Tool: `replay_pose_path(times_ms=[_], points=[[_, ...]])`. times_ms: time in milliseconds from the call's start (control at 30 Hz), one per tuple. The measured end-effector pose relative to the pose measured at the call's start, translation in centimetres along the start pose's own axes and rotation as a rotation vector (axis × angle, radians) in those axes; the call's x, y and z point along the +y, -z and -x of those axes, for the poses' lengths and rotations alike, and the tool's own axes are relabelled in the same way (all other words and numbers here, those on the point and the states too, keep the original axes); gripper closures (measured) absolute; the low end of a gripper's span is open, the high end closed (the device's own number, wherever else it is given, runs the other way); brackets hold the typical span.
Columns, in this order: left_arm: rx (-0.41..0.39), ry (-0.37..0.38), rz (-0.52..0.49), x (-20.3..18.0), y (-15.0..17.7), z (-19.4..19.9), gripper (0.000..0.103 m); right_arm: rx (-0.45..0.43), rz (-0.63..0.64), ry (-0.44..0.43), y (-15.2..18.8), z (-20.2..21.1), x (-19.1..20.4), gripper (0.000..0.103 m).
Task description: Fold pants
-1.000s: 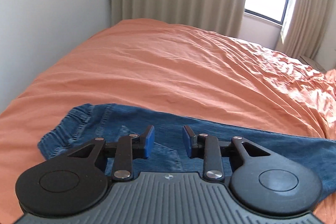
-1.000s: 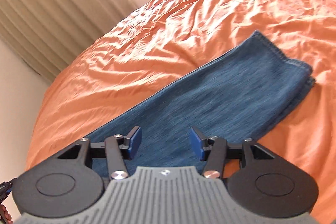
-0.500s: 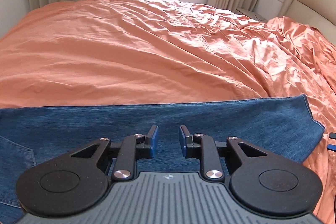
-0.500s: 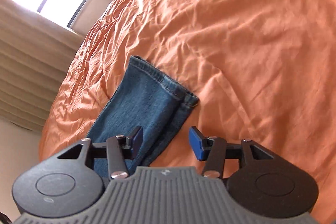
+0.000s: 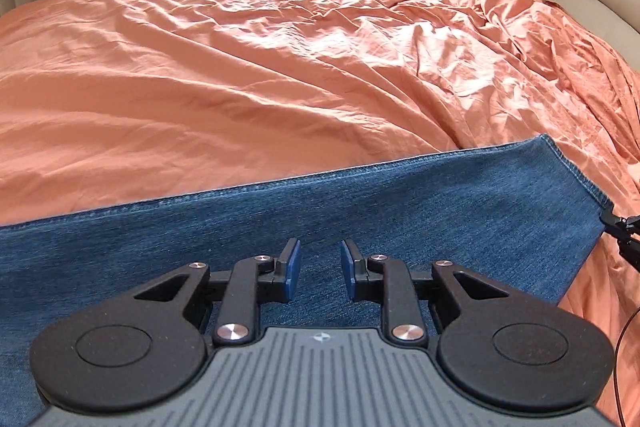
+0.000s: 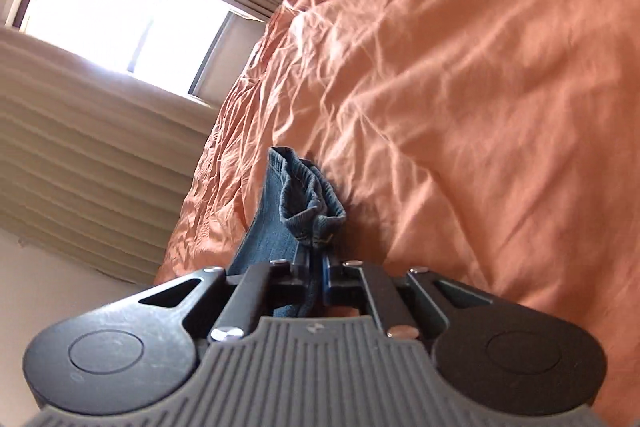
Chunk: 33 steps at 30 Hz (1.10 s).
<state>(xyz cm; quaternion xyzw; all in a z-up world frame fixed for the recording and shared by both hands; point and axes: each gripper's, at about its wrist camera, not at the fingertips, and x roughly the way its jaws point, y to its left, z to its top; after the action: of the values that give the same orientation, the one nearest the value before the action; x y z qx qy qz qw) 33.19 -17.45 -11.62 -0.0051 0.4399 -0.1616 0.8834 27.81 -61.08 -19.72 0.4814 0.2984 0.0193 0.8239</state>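
While the left gripper (image 5: pixel 319 269) hovers low over the jeans (image 5: pixel 360 211) with its blue-padded fingers (image 5: pixel 290 267) spread apart and nothing between them, the denim lies flat beneath and ahead of it on the orange bedsheet (image 5: pixel 240 75), the hemmed leg end off to its right. At that hem, part of the right gripper (image 5: pixel 622 231) shows at the edge of the left wrist view. In the right wrist view, the right gripper (image 6: pixel 316 281) is rolled sideways, so the bedsheet (image 6: pixel 480 87) rises like a wall to its right and the window (image 6: pixel 120 15) and curtains (image 6: pixel 80 155) sit to its left. Its fingers are pressed together on the jeans' leg hem (image 6: pixel 308 199), which bunches just ahead of the tips.
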Motion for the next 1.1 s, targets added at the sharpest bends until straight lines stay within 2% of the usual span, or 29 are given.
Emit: replay_pose_path(times_ms=[100,167,267,333,433,600,667,767,933,1100], points=[[0.027,0.005,-0.036,-0.8,0.0,-2.0,0.076,0.038,-0.025,0.062,0.4,-1.4,-2.0,0.103],[0.037,0.015,-0.051,-1.2,0.0,-3.1,0.076,0.030,-0.056,0.045,0.7,-1.6,-2.9,0.103],[0.030,0.032,-0.064,-1.6,-0.6,-4.6,0.076,0.024,-0.035,0.039,0.8,-1.6,-2.8,0.103],[0.027,0.033,-0.070,-2.0,-1.5,-6.0,0.076,0.025,-0.061,0.022,0.7,-1.7,-3.1,0.101],[0.026,0.003,-0.078,-2.1,-2.9,-8.2,0.079,0.035,-0.115,-0.001,0.8,-1.9,-3.7,0.092],[0.051,-0.023,-0.096,-2.3,-4.0,-10.8,0.084,0.030,-0.146,-0.016,1.0,-2.4,-4.1,0.091],[0.061,-0.028,-0.100,-2.4,-4.2,-11.4,0.085,0.018,-0.147,-0.008,1.1,-2.7,-4.1,0.097],[0.052,-0.033,-0.104,-2.6,-4.0,-11.6,0.086,-0.003,-0.113,0.022,1.5,-3.0,-3.7,0.103],[0.022,-0.043,-0.101,-3.0,-3.9,-10.4,0.086,-0.002,-0.115,0.048,1.5,-2.9,-3.5,0.103],[0.054,-0.035,-0.194,-4.8,-1.0,-7.3,0.086,0.006,-0.138,0.069,1.3,-3.0,-3.4,0.103]])
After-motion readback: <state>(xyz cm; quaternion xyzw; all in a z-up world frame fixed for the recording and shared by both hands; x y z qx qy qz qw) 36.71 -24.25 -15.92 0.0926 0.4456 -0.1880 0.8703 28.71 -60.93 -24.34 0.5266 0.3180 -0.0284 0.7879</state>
